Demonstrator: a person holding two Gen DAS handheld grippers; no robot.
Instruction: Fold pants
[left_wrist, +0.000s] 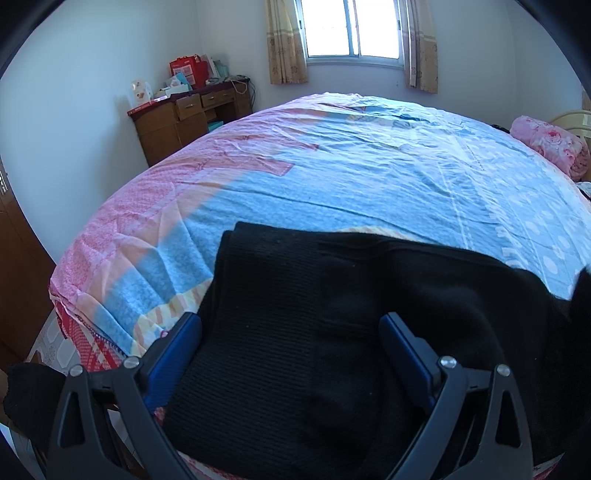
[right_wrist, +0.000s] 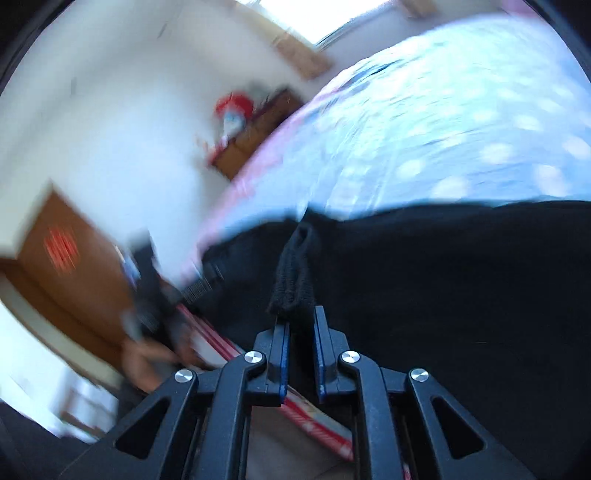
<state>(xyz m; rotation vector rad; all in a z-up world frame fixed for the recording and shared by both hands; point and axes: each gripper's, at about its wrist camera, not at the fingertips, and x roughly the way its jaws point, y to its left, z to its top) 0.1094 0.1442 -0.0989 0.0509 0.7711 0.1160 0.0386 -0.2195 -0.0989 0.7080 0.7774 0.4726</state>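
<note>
1. Pants (left_wrist: 332, 332) lie on the bed (left_wrist: 369, 177) near its front edge, under the left hand-held gripper (left_wrist: 291, 321), whose jaws stand wide apart and hold nothing.
2. Right hand-held gripper (right_wrist: 300, 314) pinches a ribbed black fold of them.
3. One dark knit garment; one bedsheet, blue and pink, wrinkled.

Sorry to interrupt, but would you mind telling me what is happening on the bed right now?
A person with a gripper in each hand is folding black pants on the bed. The right gripper is shut on a bunched strip of the fabric; its view is blurred. The left gripper is open, its fingers spread over the pants lying near the bed's edge.
</note>
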